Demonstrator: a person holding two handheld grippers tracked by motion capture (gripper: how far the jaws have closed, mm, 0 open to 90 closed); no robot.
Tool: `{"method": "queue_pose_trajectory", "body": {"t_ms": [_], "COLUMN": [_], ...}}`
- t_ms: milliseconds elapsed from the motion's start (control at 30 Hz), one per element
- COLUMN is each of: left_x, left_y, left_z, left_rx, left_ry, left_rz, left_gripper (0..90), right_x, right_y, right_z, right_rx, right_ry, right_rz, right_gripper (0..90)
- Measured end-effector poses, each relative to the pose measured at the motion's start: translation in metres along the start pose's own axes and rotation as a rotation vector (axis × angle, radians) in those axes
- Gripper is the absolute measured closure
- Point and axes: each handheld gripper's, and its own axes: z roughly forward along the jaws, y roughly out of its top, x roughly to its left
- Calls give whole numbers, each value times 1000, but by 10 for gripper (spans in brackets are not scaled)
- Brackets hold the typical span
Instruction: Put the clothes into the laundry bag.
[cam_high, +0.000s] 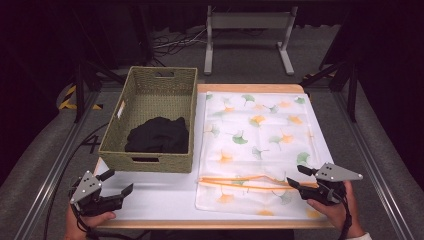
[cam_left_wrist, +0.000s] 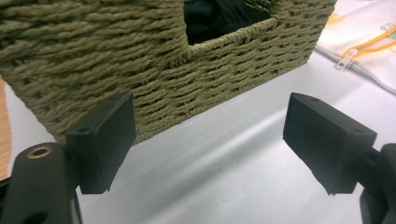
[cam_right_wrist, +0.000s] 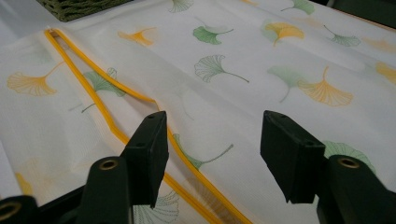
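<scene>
While our right gripper (cam_high: 294, 176) hangs wide open over the mesh bag (cam_high: 260, 145), right at its orange zipper (cam_high: 240, 181), our left gripper (cam_high: 119, 182) gapes empty beside the basket (cam_high: 150, 160) holding black cloth (cam_high: 159, 135).

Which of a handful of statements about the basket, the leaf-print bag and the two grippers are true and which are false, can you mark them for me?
1. A black garment lies inside the woven basket. True.
2. The leaf-print mesh bag lies to the left of the basket. False: it lies to the basket's right.
3. The bag's orange zipper is fully closed. False: its two sides gape apart near the bag's front end.
4. The left gripper is open and holds nothing. True.
5. The right gripper is clamped on the garment. False: it is open, at the bag's zipper end.
</scene>
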Motion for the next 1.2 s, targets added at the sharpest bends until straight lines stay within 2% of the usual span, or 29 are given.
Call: {"method": "queue_pose_trajectory", "body": {"t_ms": [300,600,867,1200], "left_x": [-5,-7,-8,-10], "left_y": [0,1,1,1], "left_z": [4,9,8,11], "left_rx": [8,22,25,42], "left_ry": [-24,-43,-44,-54], "left_rz": [7,25,22,37], "left_gripper": [182,184,184,184], "right_x": [2,8,15,22], "right_y": [2,9,20,27], "right_z": [1,8,30,58], "right_rx": [1,31,86,174], "right_ry": [29,43,90,140], "right_rz": [5,-47,-96,-119], "right_gripper": [418,444,480,438]}}
